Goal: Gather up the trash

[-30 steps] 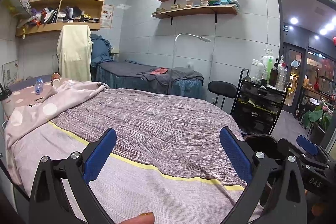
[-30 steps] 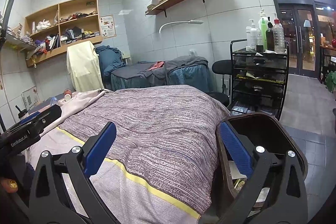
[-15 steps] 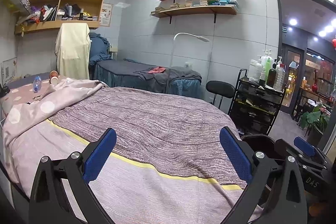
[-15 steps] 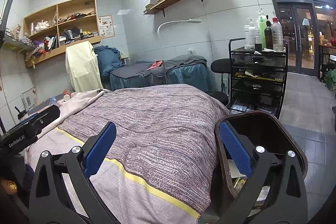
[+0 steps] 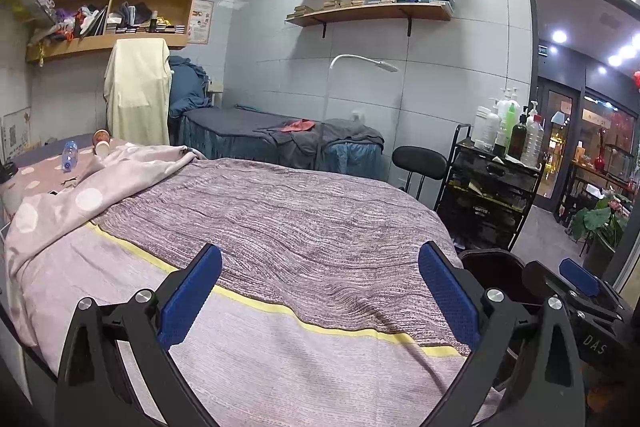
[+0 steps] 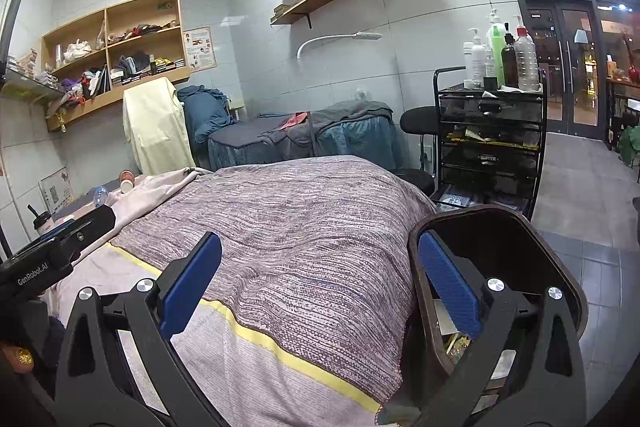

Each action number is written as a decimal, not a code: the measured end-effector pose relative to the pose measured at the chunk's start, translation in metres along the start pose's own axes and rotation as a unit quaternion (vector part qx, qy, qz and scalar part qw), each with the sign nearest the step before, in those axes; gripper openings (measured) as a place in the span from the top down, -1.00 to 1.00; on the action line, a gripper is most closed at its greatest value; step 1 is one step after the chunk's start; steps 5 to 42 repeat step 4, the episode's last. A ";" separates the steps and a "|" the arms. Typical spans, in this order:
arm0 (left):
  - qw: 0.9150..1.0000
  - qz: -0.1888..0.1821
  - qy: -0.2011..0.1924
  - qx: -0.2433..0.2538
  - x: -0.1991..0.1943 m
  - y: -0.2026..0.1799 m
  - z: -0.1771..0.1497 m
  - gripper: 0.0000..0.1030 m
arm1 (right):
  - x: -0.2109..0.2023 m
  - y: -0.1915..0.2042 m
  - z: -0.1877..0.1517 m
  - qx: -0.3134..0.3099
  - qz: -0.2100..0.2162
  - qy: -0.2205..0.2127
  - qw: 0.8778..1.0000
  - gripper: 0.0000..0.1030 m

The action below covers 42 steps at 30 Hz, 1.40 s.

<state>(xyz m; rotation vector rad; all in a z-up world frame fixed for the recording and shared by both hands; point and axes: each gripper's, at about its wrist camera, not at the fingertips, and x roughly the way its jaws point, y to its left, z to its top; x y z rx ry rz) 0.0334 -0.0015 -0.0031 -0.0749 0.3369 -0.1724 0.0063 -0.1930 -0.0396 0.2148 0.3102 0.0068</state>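
Hovering above the near end of a massage bed (image 5: 304, 227), the left gripper (image 5: 320, 291) has its blue-padded jaws spread wide with nothing between them but the striped grey-purple blanket (image 5: 312, 219) below. The right gripper (image 6: 320, 291) is likewise wide open and holds nothing; its right finger hangs just over the mouth of a dark brown trash bin (image 6: 560, 267) that stands on the floor against the bed's right corner, with scraps of paper and wrappers visible inside. In the left wrist view the same bin (image 5: 492, 259) shows only as a dark rim beyond the right finger, with the right gripper (image 5: 580, 279) partly over it. The trash still lying out sits at the far left end of the bed on the pink polka-dot cover (image 5: 52, 195): a clear plastic bottle (image 5: 69, 155) on its side and, near it, two paper cups (image 5: 101, 143) tipped over, all well apart from both grippers. In the right wrist view the bottle (image 6: 100, 195) and cups (image 6: 126, 182) appear small past the body of the left gripper (image 6: 60, 251). A black trolley (image 6: 490, 147) loaded with bottles stands beyond the bin.
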 end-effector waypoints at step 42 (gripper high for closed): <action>1.000 0.002 0.001 -0.003 0.000 0.003 0.000 -0.88 | 0.001 -0.001 0.000 0.002 0.000 0.002 1.000 -0.89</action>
